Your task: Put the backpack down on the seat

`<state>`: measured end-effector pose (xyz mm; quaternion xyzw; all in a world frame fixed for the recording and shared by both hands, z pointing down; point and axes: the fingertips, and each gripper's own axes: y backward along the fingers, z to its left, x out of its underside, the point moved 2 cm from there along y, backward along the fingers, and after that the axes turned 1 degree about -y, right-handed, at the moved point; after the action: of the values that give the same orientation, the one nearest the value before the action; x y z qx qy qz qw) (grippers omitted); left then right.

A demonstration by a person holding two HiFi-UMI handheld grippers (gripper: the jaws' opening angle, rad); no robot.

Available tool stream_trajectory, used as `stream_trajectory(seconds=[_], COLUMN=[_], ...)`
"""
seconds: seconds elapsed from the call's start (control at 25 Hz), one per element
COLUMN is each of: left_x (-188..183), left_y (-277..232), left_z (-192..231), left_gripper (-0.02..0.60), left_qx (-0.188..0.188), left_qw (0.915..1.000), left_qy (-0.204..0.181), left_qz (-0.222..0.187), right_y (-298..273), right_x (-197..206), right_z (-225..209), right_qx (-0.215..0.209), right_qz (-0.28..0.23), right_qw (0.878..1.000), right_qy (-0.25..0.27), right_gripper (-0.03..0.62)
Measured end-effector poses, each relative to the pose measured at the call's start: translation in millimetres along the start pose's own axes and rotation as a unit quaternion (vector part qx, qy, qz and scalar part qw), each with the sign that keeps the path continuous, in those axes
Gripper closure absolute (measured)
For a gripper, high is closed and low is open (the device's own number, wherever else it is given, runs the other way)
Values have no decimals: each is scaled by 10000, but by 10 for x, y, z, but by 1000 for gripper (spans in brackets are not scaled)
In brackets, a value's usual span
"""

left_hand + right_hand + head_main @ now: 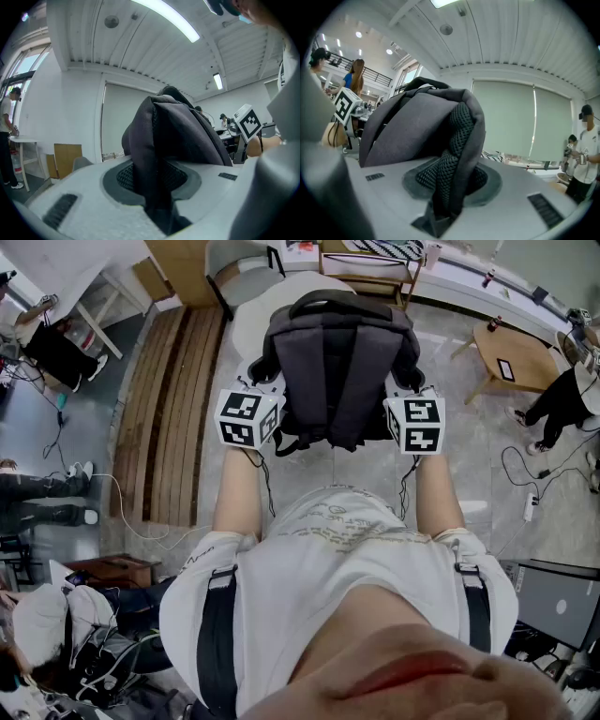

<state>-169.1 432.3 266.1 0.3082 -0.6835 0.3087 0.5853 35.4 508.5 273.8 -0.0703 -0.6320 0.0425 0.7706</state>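
A dark grey backpack point(339, 362) hangs in the air in front of me, its straps facing me, held from both sides. My left gripper point(267, 381) is shut on the backpack's left edge, a fold of dark fabric point(157, 173) pinched between its pads. My right gripper point(401, 381) is shut on the right edge, where black mesh padding point(447, 178) is clamped. Beyond the backpack a round white seat point(251, 320) shows, partly hidden by the bag. Each marker cube point(248, 418) sits at the bag's lower corners.
Wooden planks point(173, 409) lie on the floor to the left. A small wooden table point(511, 357) stands at the right, with a person beside it. A shelf unit point(370, 268) stands behind the seat. Cables point(530, 488) trail across the floor at the right.
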Motion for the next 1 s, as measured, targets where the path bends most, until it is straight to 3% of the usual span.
stream_trajectory(seconds=[0.16,1.0], left_x=[126,419], left_y=[99,28], left_z=[-75,-83], left_gripper=[471,471], left_qx=[-2,-57], left_qw=[9996,9981], left_qy=[161,406], left_qz=[211,454], right_y=[86,-66], right_x=[117,357], right_z=[66,67], right_qx=[-53,-321], right_qz=[199,490], right_qw=[9998,9982], right_qy=[-40,-136], right_gripper=[475,471])
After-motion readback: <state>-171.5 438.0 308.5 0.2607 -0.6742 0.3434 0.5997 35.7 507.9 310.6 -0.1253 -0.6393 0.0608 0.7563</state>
